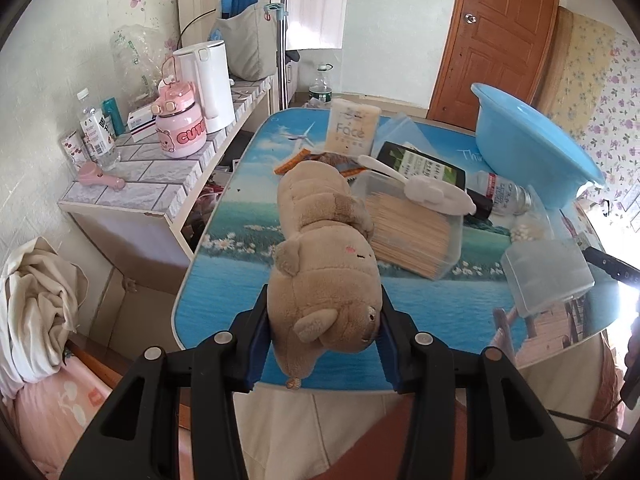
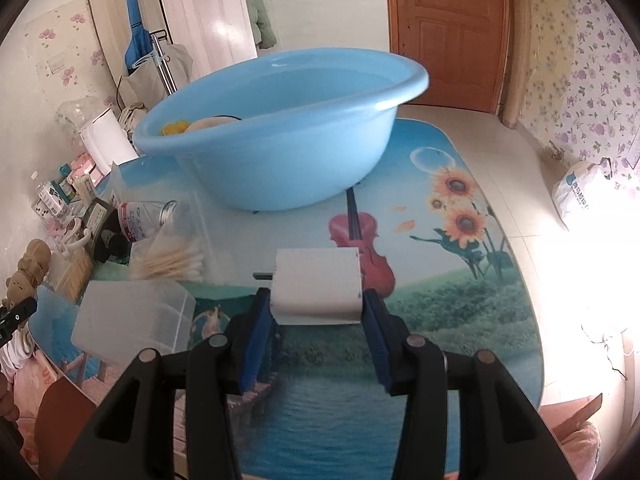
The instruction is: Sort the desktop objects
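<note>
Left gripper (image 1: pixel 324 320) clamped on plush bear (image 1: pixel 320 264) — pads pinch head, body stretches away from jaws over table (image 1: pixel 224 300) toward its far edge. Right gripper (image 2: pixel 318 312) clamped on white box (image 2: pixel 318 286) — box sits between pads, above table's near edge. Blue basin (image 2: pixel 280 152) beyond box, well apart, toward far edge.
</note>
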{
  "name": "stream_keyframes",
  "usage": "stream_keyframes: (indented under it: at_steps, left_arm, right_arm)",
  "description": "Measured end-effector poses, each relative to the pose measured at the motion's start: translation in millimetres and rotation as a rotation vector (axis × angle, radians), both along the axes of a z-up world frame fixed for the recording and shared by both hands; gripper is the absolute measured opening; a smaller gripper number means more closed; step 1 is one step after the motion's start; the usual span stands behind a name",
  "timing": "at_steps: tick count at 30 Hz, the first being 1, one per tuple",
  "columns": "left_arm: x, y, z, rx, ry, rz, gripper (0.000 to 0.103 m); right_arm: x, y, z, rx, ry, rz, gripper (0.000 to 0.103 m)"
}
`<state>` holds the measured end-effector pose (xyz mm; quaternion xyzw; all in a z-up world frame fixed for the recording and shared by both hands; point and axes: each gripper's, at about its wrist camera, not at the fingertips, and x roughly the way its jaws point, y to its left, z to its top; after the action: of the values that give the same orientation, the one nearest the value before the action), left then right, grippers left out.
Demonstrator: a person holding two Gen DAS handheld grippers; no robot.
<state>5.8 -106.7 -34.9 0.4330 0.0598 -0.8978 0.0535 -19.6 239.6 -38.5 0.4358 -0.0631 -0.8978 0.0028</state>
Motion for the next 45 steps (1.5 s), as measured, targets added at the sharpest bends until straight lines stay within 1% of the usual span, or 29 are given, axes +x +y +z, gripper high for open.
stream_keyframes:
  at_steps: [5, 8, 13, 14, 15, 16, 19, 21, 22, 23, 24, 25, 26, 27, 29, 30, 31, 32, 34, 45]
  left_arm:
    - [8, 9, -3, 0.0, -0.008, 0.0, 0.045]
    - [9, 11, -6, -0.011, -0.019, 0.004, 0.046]
    - [6, 10, -11, -0.011, -0.03, 0.018, 0.046]
    - [5, 10, -13, -0.016, -0.032, 0.019, 0.046]
    - [4, 10, -14, -0.018, -0.037, 0.021, 0.046]
    - [3, 9, -15, -0.017, -0.039, 0.022, 0.047]
    - [1, 9, -19, -0.013, -0.045, 0.026, 0.047]
    - [0, 9, -22, -0.019, -0.04, 0.033, 0.047]
    - [0, 9, -23, -0.025, -0.032, 0.036, 0.047]
    - [-1, 10, -23, -0.034, -0.027, 0.037, 0.048]
    - [-2, 12, -24, -0.04, -0.02, 0.036, 0.049]
    - [-2, 13, -24, -0.042, -0.013, 0.035, 0.053]
    - [-3, 15, -25, -0.044, -0.008, 0.034, 0.058]
    - [-3, 16, -25, -0.05, -0.005, 0.032, 0.061]
    - [-4, 20, -27, -0.055, 0.003, 0.024, 0.071]
    - [-4, 22, -27, -0.056, 0.009, 0.021, 0.073]
    - [-5, 23, -28, -0.057, 0.014, 0.017, 0.08]
    - [-5, 24, -30, -0.058, 0.018, 0.015, 0.09]
    - [-6, 25, -33, -0.055, 0.014, 0.019, 0.102]
    - [-7, 23, -34, -0.056, 0.019, 0.024, 0.103]
  right_arm:
    - [23, 8, -1, 0.024, -0.004, -0.01, 0.044]
    - [33, 11, -1, 0.047, 0.011, 0.001, 0.044]
    - [35, 5, -3, 0.058, 0.029, 0.026, 0.046]
    - [35, 3, -4, 0.069, 0.037, 0.029, 0.052]
    - [35, 2, -6, 0.078, 0.041, 0.03, 0.063]
    - [34, 0, -8, 0.082, 0.039, 0.03, 0.066]
    - [30, -2, -13, 0.078, 0.033, 0.04, 0.067]
    - [26, -6, -15, 0.114, 0.043, 0.038, 0.071]
    - [24, -6, -16, 0.112, 0.042, 0.036, 0.072]
    - [22, -4, -17, 0.104, 0.04, 0.026, 0.077]
    - [20, -3, -18, 0.109, 0.037, 0.013, 0.086]
    - [18, -1, -20, 0.107, 0.029, -0.004, 0.092]
    - [15, 2, -22, 0.109, 0.019, -0.025, 0.103]
    - [14, 4, -22, 0.105, 0.026, -0.038, 0.103]
    - [13, 5, -23, 0.108, 0.03, -0.041, 0.103]
    - [13, 5, -24, 0.108, 0.034, -0.041, 0.103]
    - [13, 5, -24, 0.109, 0.039, -0.042, 0.103]
    - [14, 5, -24, 0.11, 0.045, -0.043, 0.103]
    - [13, 5, -24, 0.111, 0.045, -0.044, 0.103]
    - [14, 3, -25, 0.112, 0.053, -0.051, 0.103]
